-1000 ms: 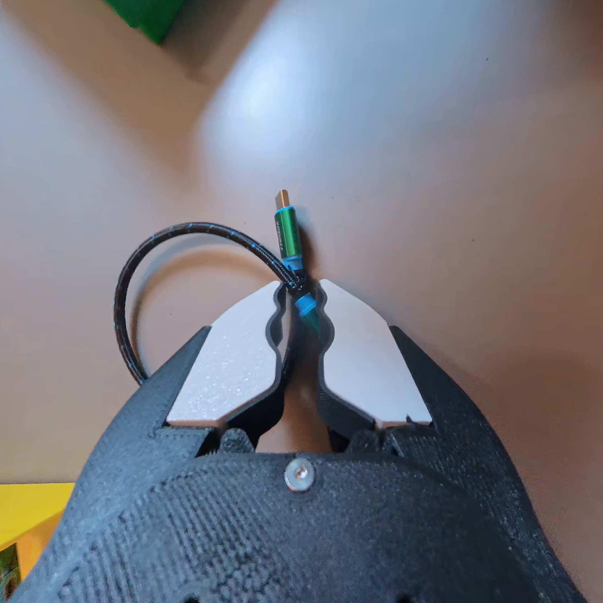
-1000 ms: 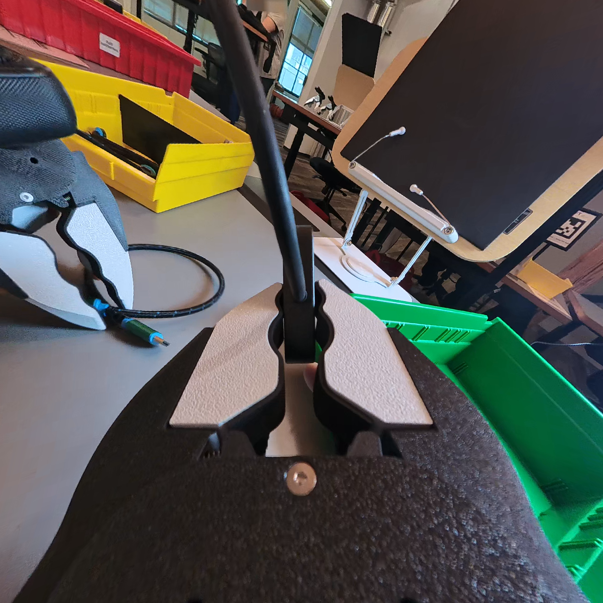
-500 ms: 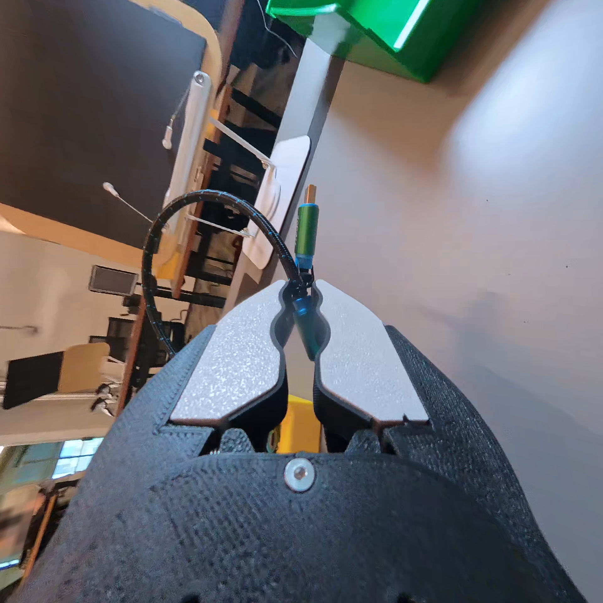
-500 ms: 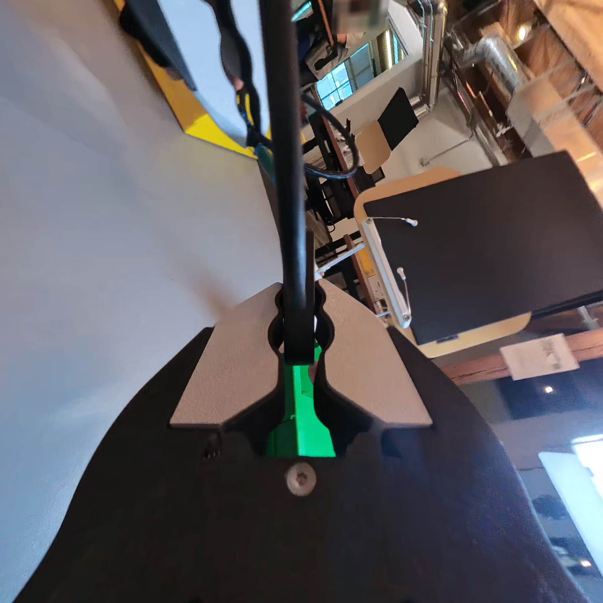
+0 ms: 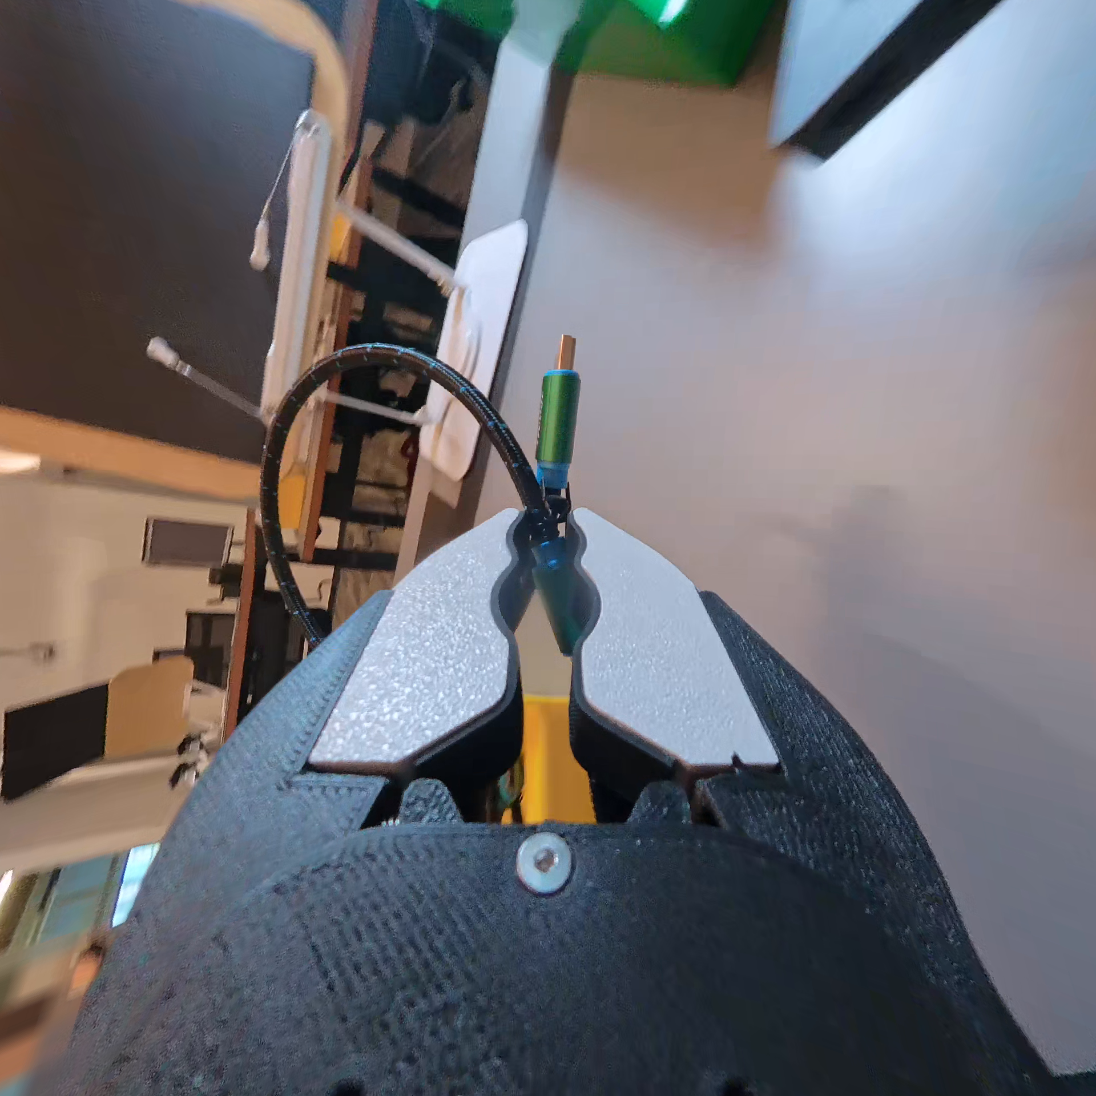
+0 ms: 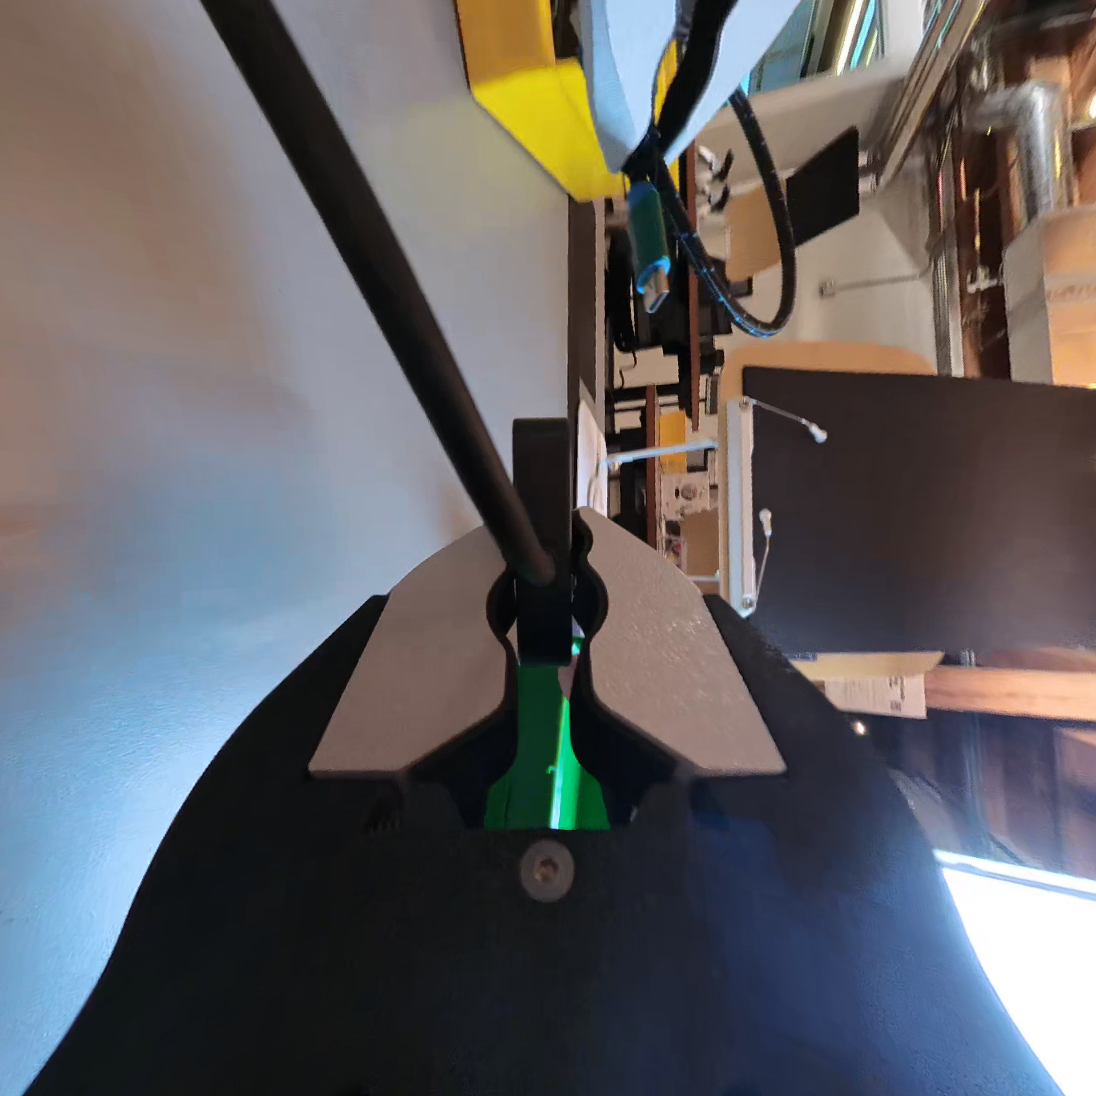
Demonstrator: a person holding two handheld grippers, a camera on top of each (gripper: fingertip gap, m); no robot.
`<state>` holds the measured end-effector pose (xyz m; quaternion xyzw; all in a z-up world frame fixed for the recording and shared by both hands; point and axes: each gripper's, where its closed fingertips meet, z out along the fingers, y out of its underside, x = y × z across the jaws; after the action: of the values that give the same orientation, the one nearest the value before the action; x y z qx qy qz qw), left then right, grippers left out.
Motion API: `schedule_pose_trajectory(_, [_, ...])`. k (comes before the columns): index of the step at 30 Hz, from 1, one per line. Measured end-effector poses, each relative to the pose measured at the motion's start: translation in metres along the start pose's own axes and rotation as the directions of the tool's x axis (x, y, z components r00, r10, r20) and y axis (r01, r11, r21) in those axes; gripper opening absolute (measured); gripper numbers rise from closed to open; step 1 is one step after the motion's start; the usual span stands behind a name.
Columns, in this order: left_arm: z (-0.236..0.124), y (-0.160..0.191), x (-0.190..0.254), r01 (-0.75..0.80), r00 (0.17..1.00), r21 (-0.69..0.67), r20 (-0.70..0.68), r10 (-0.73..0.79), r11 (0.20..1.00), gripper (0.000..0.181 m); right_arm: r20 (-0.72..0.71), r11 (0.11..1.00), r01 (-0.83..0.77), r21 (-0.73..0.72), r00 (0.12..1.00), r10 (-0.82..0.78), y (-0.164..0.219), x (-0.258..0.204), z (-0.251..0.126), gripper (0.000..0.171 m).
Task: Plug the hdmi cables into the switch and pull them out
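Observation:
My left gripper point(image 5: 547, 522) is shut on a short black braided cable point(image 5: 356, 363) with green plugs, held off the grey table point(image 5: 830, 534). One green plug point(image 5: 557, 415) with a gold tip sticks out forward; the other point(image 5: 560, 605) sits between the fingers. My right gripper point(image 6: 537, 534) is shut on a flat black plug point(image 6: 541, 611), and its thick black cable point(image 6: 368, 249) runs up and left. The right wrist view shows the left gripper point(image 6: 640, 142) at the top with the green plug point(image 6: 649, 249) and braided loop point(image 6: 777, 249). No switch is in view.
Both views are rolled sideways. A green bin point(image 5: 640, 41) stands at the table's far end, and a yellow bin point(image 6: 534, 89) behind the left gripper. A black board on a white stand point(image 6: 919, 504) stands beyond the table edge. A blurred grey finger point(image 5: 830, 71) shows top right.
Both grippers have lifted off the table and rolled onto their sides, each keeping its cable. The left gripper has raised the braided cable, and the two grippers have come closer together.

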<state>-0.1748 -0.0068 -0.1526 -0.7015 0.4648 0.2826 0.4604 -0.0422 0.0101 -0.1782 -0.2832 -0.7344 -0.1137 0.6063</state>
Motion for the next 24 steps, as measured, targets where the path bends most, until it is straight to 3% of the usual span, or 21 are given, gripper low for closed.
schedule_pose_trajectory(7, [-0.001, -0.049, 0.041, -0.149, 0.988, 0.092, -0.022, 0.151, 0.985, 0.012, -0.049, 0.998, -0.038, -0.056, 0.998, 0.035, 0.000, 0.008, 0.001, 0.014])
schedule_pose_trajectory(17, [-0.001, -0.052, 0.043, -0.229, 0.973, 0.073, 0.042, 0.226, 0.971, 0.012, 0.025, 0.986, -0.161, -0.039, 0.987, 0.162, -0.006, 0.004, -0.001, 0.014])
schedule_pose_trajectory(21, [-0.002, -0.053, 0.047, -0.222, 0.975, 0.069, 0.021, 0.221, 0.973, 0.011, 0.067, 0.982, -0.182, -0.049, 0.980, 0.185, -0.007, -0.001, -0.002, 0.014])
schedule_pose_trajectory(24, [-0.008, -0.056, 0.049, -0.175, 0.984, 0.120, -0.025, 0.179, 0.977, 0.011, 0.134, 0.972, -0.235, 0.020, 0.964, 0.230, -0.013, -0.007, -0.005, 0.014])
